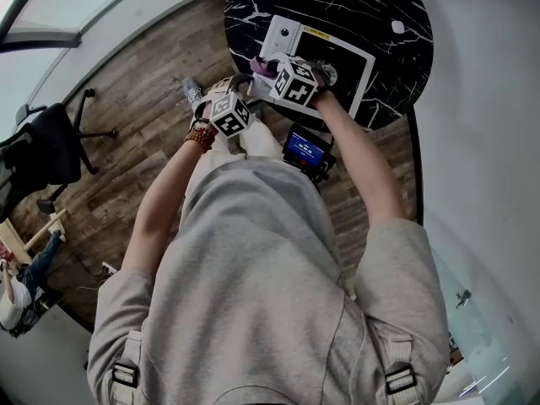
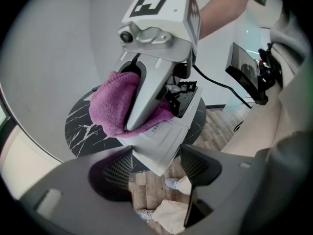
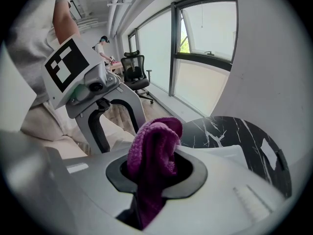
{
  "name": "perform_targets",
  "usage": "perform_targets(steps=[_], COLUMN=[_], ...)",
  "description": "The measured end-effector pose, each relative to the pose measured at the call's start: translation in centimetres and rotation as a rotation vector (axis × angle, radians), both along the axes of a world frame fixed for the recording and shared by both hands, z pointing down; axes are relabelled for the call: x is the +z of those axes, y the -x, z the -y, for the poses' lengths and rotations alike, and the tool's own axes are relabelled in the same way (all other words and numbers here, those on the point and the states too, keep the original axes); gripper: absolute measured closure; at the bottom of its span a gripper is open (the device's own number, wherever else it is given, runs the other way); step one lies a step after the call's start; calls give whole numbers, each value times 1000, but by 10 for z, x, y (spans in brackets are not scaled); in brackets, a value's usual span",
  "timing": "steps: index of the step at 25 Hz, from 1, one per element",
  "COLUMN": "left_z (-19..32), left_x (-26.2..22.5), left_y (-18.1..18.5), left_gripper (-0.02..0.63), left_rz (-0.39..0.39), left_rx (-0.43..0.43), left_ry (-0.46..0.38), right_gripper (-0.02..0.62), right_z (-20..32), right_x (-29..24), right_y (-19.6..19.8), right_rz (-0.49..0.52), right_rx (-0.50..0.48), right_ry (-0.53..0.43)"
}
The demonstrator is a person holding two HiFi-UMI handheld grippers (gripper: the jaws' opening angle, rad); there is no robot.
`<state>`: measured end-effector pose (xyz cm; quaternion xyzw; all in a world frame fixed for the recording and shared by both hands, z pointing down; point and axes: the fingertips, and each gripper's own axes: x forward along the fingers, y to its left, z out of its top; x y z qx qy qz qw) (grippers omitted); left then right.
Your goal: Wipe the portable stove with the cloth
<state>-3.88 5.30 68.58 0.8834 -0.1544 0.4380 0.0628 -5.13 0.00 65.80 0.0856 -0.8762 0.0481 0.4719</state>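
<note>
Purple terry cloth (image 2: 110,106), soft and limp, is bunched in the right gripper's (image 3: 156,173) clamped jaws, at a corner of the white portable stove (image 1: 342,57) on the black marble table (image 1: 371,7). The left gripper (image 2: 156,168) hangs spread wide, empty, off the table edge. The stove looks light and may slide when wiped; bracing its casing edge seems wise.
</note>
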Motion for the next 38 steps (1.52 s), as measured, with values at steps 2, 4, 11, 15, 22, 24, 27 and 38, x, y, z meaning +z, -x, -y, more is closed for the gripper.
perform_targets(steps=[2,4,11,15,22,24,27,38], left_z=[0,0,0,-1,0,0,0,-4], left_x=[0,0,1,1,1,1,2,-22], left_y=[0,0,0,0,0,1,1,4], left_gripper=[304,302,302,302,302,302,302,376], left_rz=[0,2,10,16,15,15,17,-71], left_rx=[-3,-6,-11,-7,-11,-13,-18,-5], left_ry=[-2,-4,-8,-5,-3,-2,2,41], right_gripper=[497,497,497,497,497,497,497,494], right_z=[-3,-6,-15,-22,-31,-33,-37,-47], right_x=[0,0,0,0,-1,-2,-2,-21], right_y=[1,2,4,7,10,11,12,5], right_rz=[3,5,16,21,38,42,42,163], right_rx=[-1,-3,-9,-15,-10,-13,-23,45], right_ry=[3,5,9,28,51,56,66,265])
